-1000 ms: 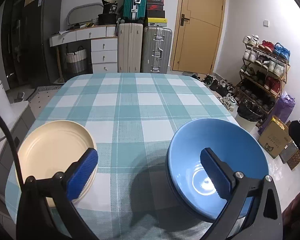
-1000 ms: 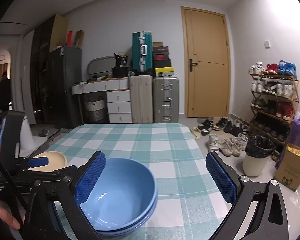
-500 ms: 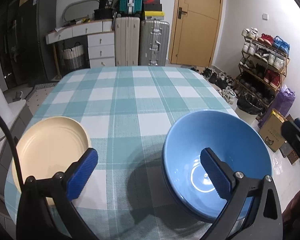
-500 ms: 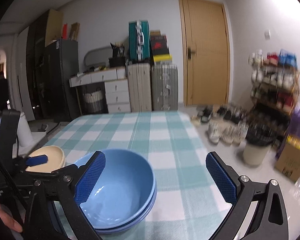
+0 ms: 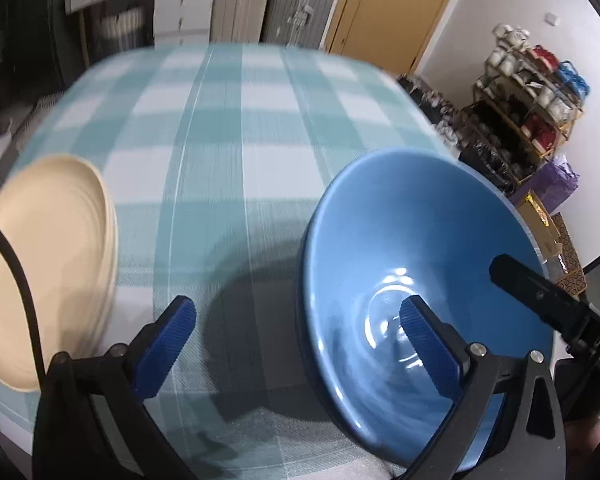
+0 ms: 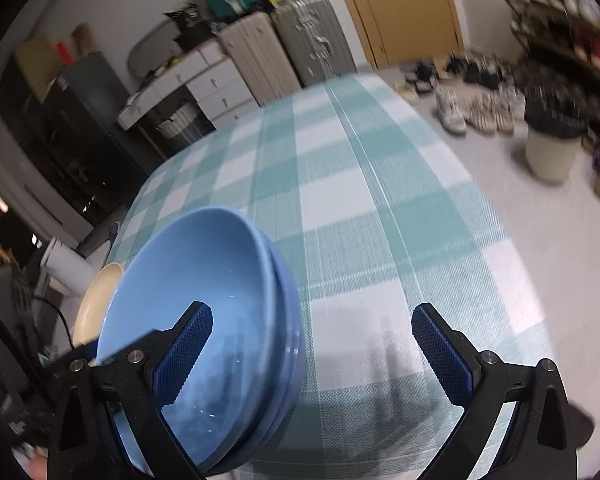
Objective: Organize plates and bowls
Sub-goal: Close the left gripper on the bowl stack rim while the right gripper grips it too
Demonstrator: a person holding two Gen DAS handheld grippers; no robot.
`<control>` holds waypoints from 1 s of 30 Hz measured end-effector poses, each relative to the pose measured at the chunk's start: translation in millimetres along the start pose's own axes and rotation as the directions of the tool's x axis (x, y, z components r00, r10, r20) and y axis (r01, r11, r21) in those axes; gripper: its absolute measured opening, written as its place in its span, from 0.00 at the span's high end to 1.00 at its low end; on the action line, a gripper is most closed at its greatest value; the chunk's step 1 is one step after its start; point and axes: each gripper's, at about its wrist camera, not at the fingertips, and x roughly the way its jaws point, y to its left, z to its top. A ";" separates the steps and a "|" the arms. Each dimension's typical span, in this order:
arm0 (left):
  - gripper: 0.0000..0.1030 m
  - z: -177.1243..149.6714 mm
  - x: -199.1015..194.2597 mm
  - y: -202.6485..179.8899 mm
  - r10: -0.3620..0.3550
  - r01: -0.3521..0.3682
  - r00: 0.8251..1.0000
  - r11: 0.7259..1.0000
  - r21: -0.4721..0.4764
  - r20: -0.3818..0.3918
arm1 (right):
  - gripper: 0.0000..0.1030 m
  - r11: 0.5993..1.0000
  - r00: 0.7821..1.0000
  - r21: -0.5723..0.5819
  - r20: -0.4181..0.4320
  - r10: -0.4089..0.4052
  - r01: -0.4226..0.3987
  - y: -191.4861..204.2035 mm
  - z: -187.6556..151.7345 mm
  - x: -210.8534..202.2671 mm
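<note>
A wooden door, 2 upright suitcases and a shoe rack line white walls.

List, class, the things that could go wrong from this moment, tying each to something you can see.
1. The stacked blue bowls sit near the table's front edge, so a nudge might slide them off.
2. Both views are motion-blurred, so a fast-moving open left hand-held gripper or right hand-held gripper could clip a bowl rim.
3. The cream plate also lies near the table's edge.

Glossy blue bowls, matt cream plate, woven checked tablecloth.
</note>
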 end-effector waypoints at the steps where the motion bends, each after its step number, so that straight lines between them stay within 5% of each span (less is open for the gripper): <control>1: 0.01 -0.5 2.0 0.4 -0.008 0.008 1.000 1.000 -0.012 -0.009 | 0.01 1.000 1.000 0.011 -0.016 0.014 -0.013 -0.8 1.2 4.7; 7: 0.01 -2.9 3.8 -0.1 -0.033 0.032 0.999 0.998 -0.048 -0.015 | 0.03 0.990 0.990 0.103 -0.097 0.106 -0.096 -14.0 4.4 27.4; 10: 0.01 -1.9 5.8 -0.7 -0.067 0.065 0.997 0.997 -0.046 -0.025 | 0.16 0.970 0.980 0.185 -0.095 0.175 -0.155 -25.7 5.0 30.4; 18: 0.02 -1.6 11.3 6.1 -0.159 0.153 0.986 0.982 -0.115 -0.050 | 0.22 0.962 0.972 0.201 -0.106 0.208 -0.184 -25.6 6.7 37.3; 24: 0.16 -1.3 9.7 2.6 -0.162 0.157 0.986 0.983 -0.095 -0.047 | 0.39 0.963 0.969 0.177 -0.105 0.225 -0.205 -18.3 8.6 40.0; 27: 0.31 -1.6 7.5 -2.5 -0.157 0.154 0.987 0.986 -0.057 -0.036 | 0.41 0.974 0.974 0.143 -0.116 0.192 -0.175 -11.5 10.2 43.6; 30: 0.34 -1.5 8.7 -8.3 -0.142 0.141 0.989 0.990 -0.027 -0.036 | 0.46 0.978 0.972 0.118 -0.138 0.189 -0.174 -4.5 10.3 48.9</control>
